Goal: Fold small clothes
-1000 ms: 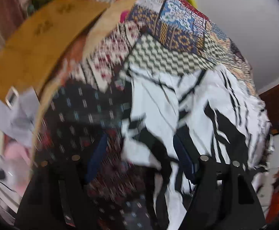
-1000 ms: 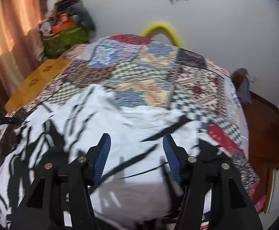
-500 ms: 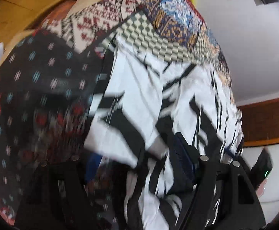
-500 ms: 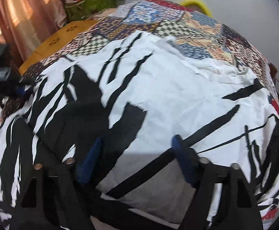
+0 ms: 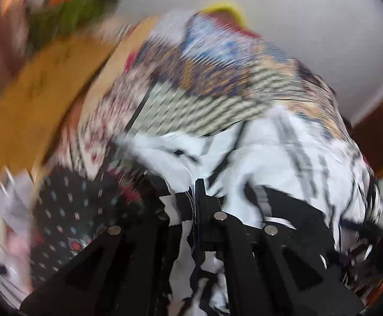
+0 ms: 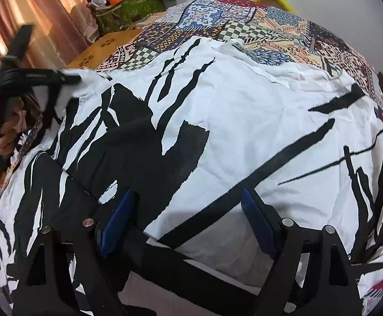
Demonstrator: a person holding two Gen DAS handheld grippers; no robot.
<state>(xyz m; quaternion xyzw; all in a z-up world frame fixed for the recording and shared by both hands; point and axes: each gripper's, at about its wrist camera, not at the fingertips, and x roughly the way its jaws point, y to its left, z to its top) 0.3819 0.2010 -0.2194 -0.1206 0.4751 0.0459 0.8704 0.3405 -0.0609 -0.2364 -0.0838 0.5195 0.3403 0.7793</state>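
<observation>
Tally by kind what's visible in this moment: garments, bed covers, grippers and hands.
Black-and-white shirt: 1
Patchwork bed cover: 1
Grippers: 2, left gripper shut on the shirt's edge, right gripper open over the shirt
Hand: 1, holding the left gripper
Total: 5

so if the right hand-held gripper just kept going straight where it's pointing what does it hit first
Most likely the white cotton garment with black brush-stroke print spread on the patchwork quilt; the open right hand-held gripper already hangs just over it.
</observation>
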